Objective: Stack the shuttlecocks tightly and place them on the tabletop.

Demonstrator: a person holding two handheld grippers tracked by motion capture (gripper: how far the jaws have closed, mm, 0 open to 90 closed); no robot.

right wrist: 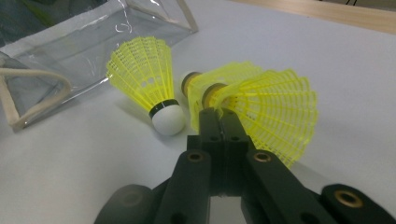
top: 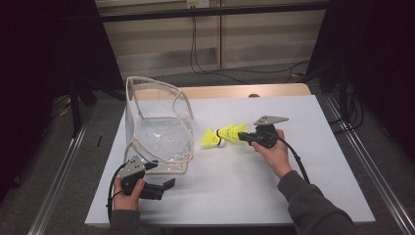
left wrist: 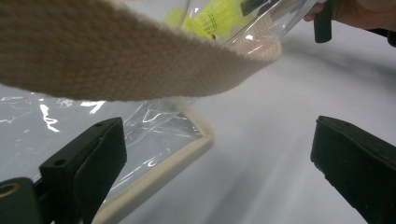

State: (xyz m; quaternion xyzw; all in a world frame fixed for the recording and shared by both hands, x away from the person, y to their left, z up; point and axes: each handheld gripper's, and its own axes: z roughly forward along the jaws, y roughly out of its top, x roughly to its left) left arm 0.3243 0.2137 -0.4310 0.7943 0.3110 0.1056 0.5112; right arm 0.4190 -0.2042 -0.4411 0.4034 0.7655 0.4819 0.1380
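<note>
At about 7 o'clock on the white counter point(top: 235, 191), the left claw point(top: 166, 185) rests with its jaws wide apart, holding nothing, just below the clear bag point(top: 159, 132) with its beige strap point(left wrist: 107, 51). At centre, one yellow shuttlecock point(right wrist: 149, 79) lies loose, cork toward 5 o'clock in the right gripper view. To its right, the right claw point(right wrist: 219, 116) is pinched together on the skirt rim of a second shuttlecock point(right wrist: 275, 107), with a third shuttlecock point(right wrist: 224, 74) just behind.
</note>
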